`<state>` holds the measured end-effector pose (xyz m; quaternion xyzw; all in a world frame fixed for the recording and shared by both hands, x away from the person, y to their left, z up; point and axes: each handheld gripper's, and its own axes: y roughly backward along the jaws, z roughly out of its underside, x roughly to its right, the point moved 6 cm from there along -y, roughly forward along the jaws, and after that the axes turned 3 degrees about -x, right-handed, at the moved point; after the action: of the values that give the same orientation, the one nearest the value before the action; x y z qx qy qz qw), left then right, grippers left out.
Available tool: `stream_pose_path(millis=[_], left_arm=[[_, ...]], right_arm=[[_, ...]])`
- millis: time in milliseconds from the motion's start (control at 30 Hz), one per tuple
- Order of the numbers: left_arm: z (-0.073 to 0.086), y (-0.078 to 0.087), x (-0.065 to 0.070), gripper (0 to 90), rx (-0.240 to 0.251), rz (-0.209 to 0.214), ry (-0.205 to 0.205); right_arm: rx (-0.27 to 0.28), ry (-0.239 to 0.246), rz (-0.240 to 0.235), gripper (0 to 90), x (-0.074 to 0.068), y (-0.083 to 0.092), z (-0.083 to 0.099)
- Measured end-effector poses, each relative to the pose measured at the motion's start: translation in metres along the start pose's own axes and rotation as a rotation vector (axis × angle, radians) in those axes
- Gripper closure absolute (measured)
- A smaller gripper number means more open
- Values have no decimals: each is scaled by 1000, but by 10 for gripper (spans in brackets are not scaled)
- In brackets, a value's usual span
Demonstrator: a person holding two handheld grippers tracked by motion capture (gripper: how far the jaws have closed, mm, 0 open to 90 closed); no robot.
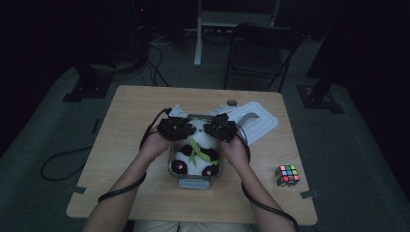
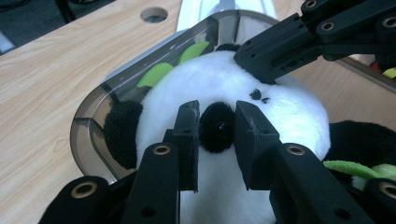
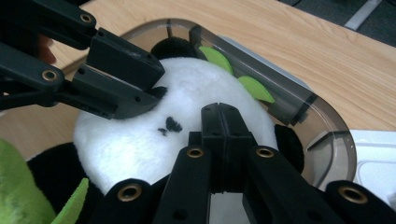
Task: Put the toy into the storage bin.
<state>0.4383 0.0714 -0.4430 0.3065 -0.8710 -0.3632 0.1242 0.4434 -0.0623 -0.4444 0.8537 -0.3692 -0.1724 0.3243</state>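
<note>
A black-and-white panda plush [image 1: 196,145] with green leaves lies in a clear grey container [image 1: 196,182] at the table's middle. Its head [image 2: 233,79] sits at the container's far, rounded end [image 2: 88,116]. My left gripper [image 2: 217,116] comes at the head from the left, its pads pressed on either side of a black eye patch [image 2: 217,128]. My right gripper [image 3: 224,112] has its jaws shut together, tips against the white fur of the head [image 3: 187,88]; I cannot tell whether fur is pinched. In the high view both grippers, left [image 1: 186,126] and right [image 1: 212,128], meet over the head.
A white lid [image 1: 258,121] lies just behind and right of the container. A Rubik's cube [image 1: 287,175] sits near the table's right front corner. A cable hole [image 1: 232,102] is at the far edge. A folding chair [image 1: 261,53] stands beyond the table.
</note>
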Motion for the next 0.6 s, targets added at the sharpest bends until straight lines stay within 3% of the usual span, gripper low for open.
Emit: stream_pose_path(millis=[133, 267, 433, 500, 600], left_arm=[[1, -7, -1, 728, -43, -8, -7], [3, -7, -3, 729, -32, 4, 3], [3, 2, -3, 724, 21, 29, 21], [5, 8, -3, 637, 47, 37, 32], [9, 21, 0, 606, 69, 48, 24]], right_arm=[[-31, 22, 23, 900, 0, -4, -2], [-19, 4, 15, 885, 0, -3, -3], [1, -21, -20, 870, 1, 2, -1], [12, -16, -24, 862, 0, 8, 0], [36, -16, -42, 833, -3, 19, 2]])
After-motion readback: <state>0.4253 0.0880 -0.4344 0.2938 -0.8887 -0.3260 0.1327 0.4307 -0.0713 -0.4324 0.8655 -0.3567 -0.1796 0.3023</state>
